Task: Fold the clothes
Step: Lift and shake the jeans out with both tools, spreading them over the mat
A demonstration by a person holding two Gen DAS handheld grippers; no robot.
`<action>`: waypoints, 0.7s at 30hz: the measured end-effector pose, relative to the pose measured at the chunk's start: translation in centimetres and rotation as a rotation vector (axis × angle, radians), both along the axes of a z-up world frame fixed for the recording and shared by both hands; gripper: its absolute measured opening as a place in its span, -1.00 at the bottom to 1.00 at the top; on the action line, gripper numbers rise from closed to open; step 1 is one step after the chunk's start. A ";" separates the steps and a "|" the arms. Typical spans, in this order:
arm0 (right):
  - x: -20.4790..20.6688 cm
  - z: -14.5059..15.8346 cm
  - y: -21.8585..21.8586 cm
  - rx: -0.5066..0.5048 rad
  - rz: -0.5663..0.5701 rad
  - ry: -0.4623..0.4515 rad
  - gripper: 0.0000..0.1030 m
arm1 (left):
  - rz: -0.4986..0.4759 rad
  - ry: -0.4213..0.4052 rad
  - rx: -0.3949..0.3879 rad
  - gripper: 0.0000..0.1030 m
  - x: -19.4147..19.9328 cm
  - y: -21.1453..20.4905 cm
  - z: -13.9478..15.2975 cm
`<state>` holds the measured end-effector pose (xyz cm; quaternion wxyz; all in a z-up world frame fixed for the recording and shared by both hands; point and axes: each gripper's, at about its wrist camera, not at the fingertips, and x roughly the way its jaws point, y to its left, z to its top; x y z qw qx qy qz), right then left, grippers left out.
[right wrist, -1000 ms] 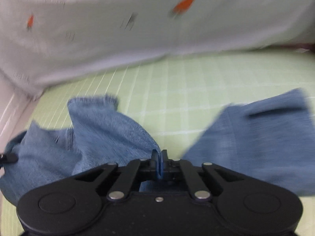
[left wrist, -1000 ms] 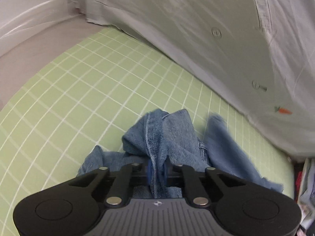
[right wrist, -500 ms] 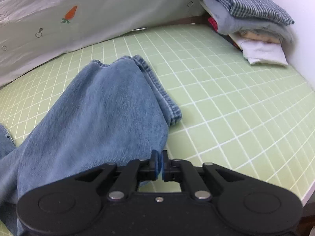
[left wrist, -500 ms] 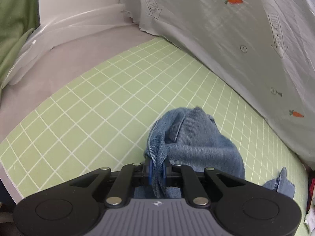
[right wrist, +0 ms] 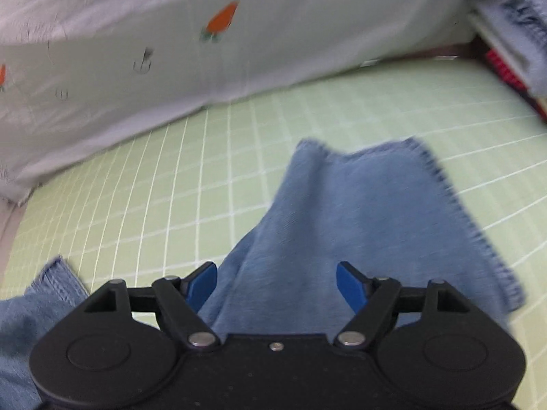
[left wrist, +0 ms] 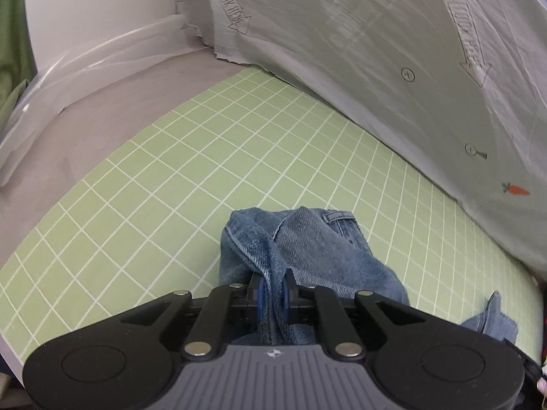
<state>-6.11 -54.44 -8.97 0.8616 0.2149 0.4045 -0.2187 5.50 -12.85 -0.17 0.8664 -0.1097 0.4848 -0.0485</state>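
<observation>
A pair of blue jeans (left wrist: 307, 249) lies bunched on the green grid mat (left wrist: 171, 177). My left gripper (left wrist: 272, 294) is shut on a seam fold near the waistband; a belt loop shows just beyond it. In the right wrist view a jeans leg (right wrist: 359, 212) stretches away over the mat (right wrist: 171, 184) to its frayed hem. My right gripper (right wrist: 277, 282) stands open above that leg, the blue pads (right wrist: 348, 285) wide apart with denim beneath them. Another piece of denim (right wrist: 41, 300) shows at the lower left.
A pale sheet with carrot prints (left wrist: 393, 51) hangs along the back of the mat. Clear plastic (left wrist: 85, 58) covers the grey surface on the left. A stack of folded clothes (right wrist: 512, 27) sits at the far right corner.
My right gripper has opened and let go of the jeans leg, and its view has swung left toward the sheet. The left gripper keeps its grip, drawn slightly back.
</observation>
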 end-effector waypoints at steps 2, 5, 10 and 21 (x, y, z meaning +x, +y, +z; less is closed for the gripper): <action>-0.8 -0.3 0.1 -0.021 0.012 0.015 -0.74 | 0.006 0.001 0.002 -0.77 -0.2 0.4 -0.1; -4.4 0.8 -1.2 -0.066 -0.105 -0.003 -0.93 | 0.032 0.011 -0.010 -0.77 -0.4 1.3 -0.4; -12.1 1.6 -4.6 -0.226 -0.389 0.126 -0.94 | 0.060 0.039 -0.029 -0.76 -0.4 2.2 -1.0; -11.7 4.2 -3.1 -0.376 -0.402 0.087 0.75 | 0.063 0.070 -0.043 -0.47 0.9 1.9 -1.6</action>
